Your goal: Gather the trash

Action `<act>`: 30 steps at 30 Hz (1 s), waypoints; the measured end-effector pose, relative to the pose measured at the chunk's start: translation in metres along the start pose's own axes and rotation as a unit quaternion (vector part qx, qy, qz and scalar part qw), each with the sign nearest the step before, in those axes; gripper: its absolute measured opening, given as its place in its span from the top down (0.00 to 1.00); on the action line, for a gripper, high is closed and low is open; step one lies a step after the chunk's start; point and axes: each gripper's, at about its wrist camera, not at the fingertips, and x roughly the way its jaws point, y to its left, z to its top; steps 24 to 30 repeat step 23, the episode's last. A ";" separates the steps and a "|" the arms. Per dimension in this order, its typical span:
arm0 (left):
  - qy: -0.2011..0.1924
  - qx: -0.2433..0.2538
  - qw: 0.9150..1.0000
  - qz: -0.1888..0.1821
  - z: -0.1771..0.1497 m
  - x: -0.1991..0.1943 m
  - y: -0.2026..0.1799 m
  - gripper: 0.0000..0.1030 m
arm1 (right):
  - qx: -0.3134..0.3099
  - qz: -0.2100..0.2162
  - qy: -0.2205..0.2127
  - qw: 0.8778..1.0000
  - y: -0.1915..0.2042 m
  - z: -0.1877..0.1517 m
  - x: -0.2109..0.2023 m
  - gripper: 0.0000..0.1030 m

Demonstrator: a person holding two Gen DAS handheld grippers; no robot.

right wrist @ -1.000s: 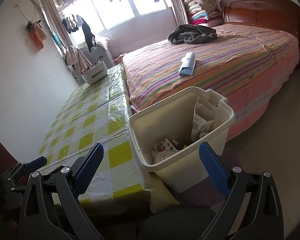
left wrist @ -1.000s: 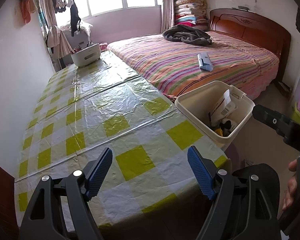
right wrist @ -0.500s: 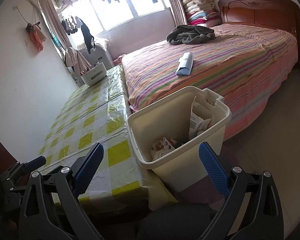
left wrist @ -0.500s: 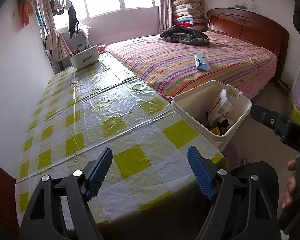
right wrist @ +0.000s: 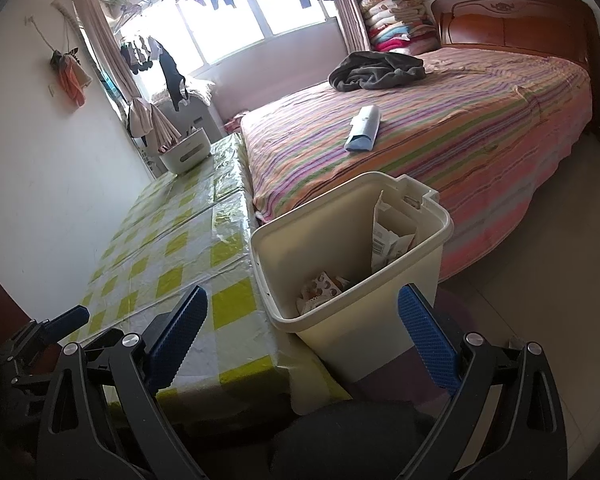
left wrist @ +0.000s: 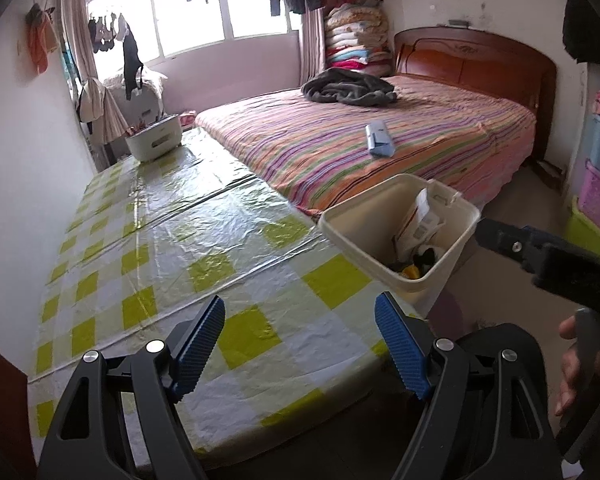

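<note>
Both claws — left claw (left wrist: 300, 344) and right claw (right wrist: 302, 336) — hang open and empty by the bin (right wrist: 352, 264); judged next: fetching the blue packet (right wrist: 363, 128) at twelve o'clock on the bed (right wrist: 480, 120).

Glossy, crinkled plastic sheeting over the checked table (left wrist: 204, 240); smooth matt cream plastic for the bin (right wrist: 352, 240) beside that table, with printed paper wrappers (right wrist: 388, 240) inside. Striped woven cloth across the bed (left wrist: 380, 136) behind the bin, polished wood at its headboard (left wrist: 476, 60).
</note>
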 end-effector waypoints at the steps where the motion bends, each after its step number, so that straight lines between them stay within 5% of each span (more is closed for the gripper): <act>1: -0.001 -0.002 1.000 -0.005 0.000 -0.001 0.000 0.27 | 0.001 0.000 0.000 1.000 -0.001 -0.001 -0.001 0.08; 30: -0.016 0.027 1.000 0.001 -0.002 -0.011 -0.016 0.27 | 0.001 0.000 -0.002 1.000 0.000 -0.004 -0.005 0.08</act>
